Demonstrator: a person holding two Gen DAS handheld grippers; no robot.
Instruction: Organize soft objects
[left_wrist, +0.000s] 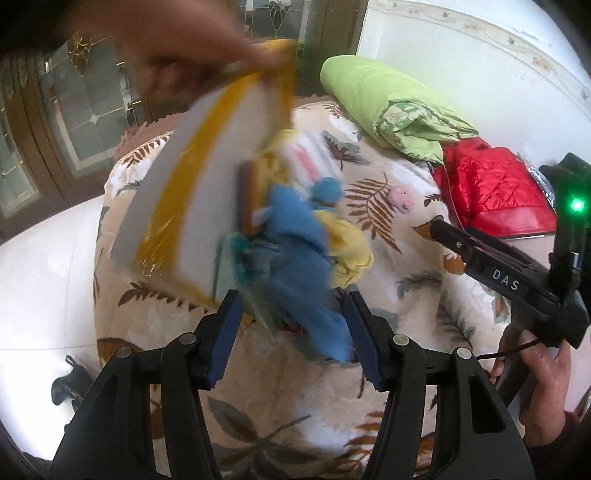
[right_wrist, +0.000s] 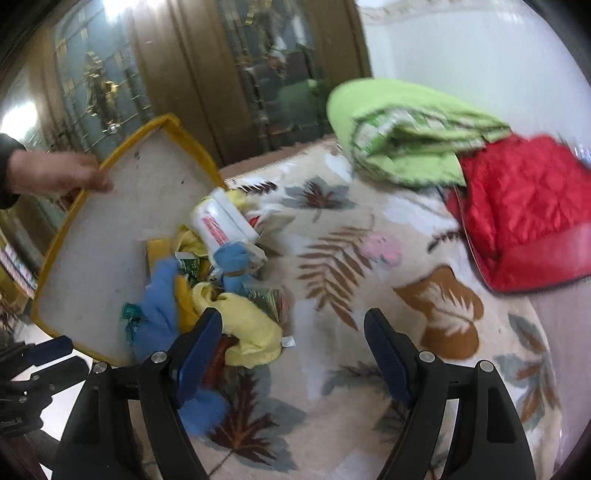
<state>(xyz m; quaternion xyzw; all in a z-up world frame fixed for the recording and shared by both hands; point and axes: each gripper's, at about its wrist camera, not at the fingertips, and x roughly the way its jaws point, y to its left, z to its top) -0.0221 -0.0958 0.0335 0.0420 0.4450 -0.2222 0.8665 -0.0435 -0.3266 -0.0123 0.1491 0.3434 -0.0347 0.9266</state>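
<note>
Soft objects (right_wrist: 221, 288), blue and yellow cloths and a white packet, lie heaped near the left edge of the leaf-patterned blanket (right_wrist: 369, 295), against a tilted yellow-rimmed bin (right_wrist: 110, 240) held by a hand (right_wrist: 59, 173). Blanket toward the red jacket (right_wrist: 524, 210) lies free. Left gripper (left_wrist: 291, 325) stands half wide around blurred blue cloth (left_wrist: 306, 273), contact unclear; right gripper (right_wrist: 295, 347) stands wide, holding nothing.

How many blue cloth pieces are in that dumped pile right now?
3 visible: a large blue cloth at the pile's left by the tipped bin, a small blue one under the white pack, another nearest the camera. More may be buried.
</note>
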